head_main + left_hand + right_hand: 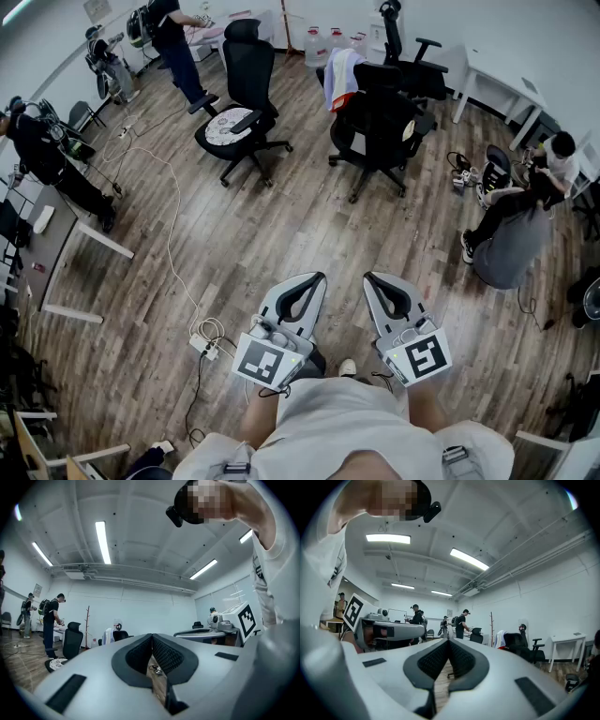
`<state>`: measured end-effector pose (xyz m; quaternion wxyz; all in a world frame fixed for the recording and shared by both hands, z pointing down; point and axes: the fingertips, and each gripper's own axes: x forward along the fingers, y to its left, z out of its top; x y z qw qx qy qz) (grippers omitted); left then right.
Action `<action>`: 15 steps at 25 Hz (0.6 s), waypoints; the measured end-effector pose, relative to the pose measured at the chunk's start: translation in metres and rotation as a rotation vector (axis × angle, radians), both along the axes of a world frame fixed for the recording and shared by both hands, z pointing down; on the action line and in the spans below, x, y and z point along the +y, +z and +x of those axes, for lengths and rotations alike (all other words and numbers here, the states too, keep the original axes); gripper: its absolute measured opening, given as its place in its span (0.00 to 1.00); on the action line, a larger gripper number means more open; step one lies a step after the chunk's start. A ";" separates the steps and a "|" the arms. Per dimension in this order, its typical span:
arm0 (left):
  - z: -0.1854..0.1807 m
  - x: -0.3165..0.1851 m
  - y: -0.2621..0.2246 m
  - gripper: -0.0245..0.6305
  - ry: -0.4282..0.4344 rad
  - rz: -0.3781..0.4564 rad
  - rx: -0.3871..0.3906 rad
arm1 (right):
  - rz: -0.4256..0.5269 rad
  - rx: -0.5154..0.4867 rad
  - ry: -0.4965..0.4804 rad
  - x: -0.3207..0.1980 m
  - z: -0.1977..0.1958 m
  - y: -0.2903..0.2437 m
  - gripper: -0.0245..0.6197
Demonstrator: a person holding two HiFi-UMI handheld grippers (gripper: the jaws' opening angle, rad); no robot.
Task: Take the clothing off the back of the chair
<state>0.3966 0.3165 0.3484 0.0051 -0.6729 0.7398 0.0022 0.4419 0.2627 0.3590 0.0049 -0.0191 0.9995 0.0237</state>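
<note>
ceiling lights [103,541] only in the gripper views, clothing [343,77] on chair [380,127] clearest in head view; both jaws closed, empty

Bare floor [309,216] lay open ahead up to two chairs. The right chair [380,122] and left chair [248,70] stood apart, leaving a gap between. A cable [170,234] trailed over the floor at left; a seated person [525,192] closed off the right.
</note>
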 end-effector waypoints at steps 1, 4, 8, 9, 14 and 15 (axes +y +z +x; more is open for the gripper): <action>0.008 0.001 -0.001 0.07 -0.009 -0.001 0.003 | 0.002 -0.001 -0.004 0.001 0.007 0.001 0.07; 0.030 0.005 -0.002 0.07 -0.029 0.005 0.006 | 0.000 -0.003 -0.018 0.007 0.027 0.002 0.07; 0.053 0.011 0.000 0.07 -0.052 0.002 0.010 | -0.021 -0.028 -0.052 0.016 0.047 -0.001 0.07; 0.057 0.013 0.000 0.07 -0.059 -0.001 0.014 | -0.028 -0.037 -0.060 0.018 0.050 -0.003 0.07; 0.065 0.012 -0.003 0.07 -0.043 0.008 0.012 | -0.030 -0.063 -0.079 0.019 0.055 -0.010 0.07; 0.065 0.010 -0.004 0.07 -0.042 0.008 0.008 | -0.031 -0.064 -0.080 0.019 0.054 -0.010 0.07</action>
